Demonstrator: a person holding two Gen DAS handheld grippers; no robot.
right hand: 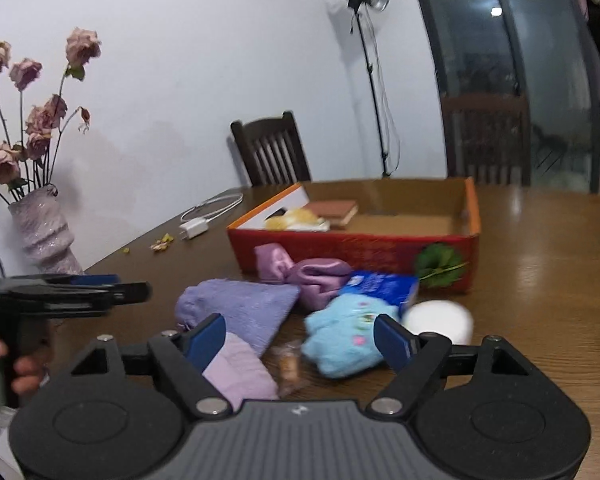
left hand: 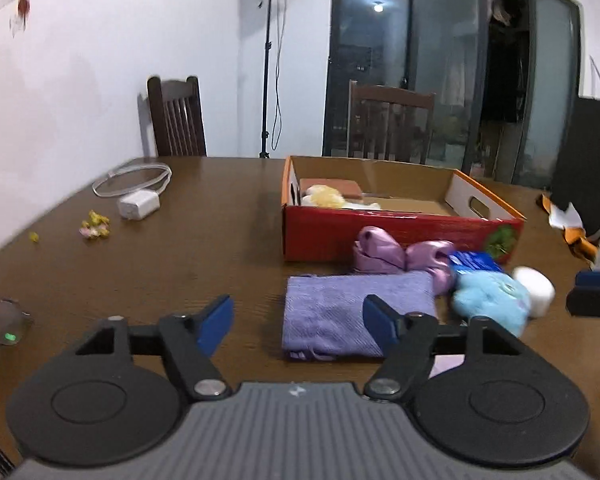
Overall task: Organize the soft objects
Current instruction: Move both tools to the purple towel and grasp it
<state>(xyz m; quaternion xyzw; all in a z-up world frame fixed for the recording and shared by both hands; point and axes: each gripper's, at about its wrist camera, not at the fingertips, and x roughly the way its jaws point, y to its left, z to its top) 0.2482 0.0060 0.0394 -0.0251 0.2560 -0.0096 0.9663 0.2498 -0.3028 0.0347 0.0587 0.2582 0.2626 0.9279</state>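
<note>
1. On the brown wooden table (left hand: 204,240), just in front of the red cardboard box (left hand: 380,236), the soft things are lying in a loose pile, waiting to be sorted.
2. The left gripper (left hand: 298,318) is hovering low over the near edge of the folded lavender towel (left hand: 352,308), its jaws spread and pinching nothing.
3. The right gripper (right hand: 300,340) is likewise hanging with jaws spread and empty, with the light blue plush toy (right hand: 346,336) sitting just ahead between its fingers.
4. Judging by this, the step in hand is the reach for the next item; the next move is calling for a descent and a soft squeeze on the plush or the towel, then a lift into the box.
5. Counting outside the box: one lavender towel, one paler lilac cloth (right hand: 240,368), one satin purple bundle (right hand: 300,272), one blue plush, one blue packet (right hand: 382,286), one white roll (right hand: 440,320).
6. Inside the box, one yellow plush (left hand: 326,196) and one brown sponge-like block (left hand: 332,185) are already resting.
</note>
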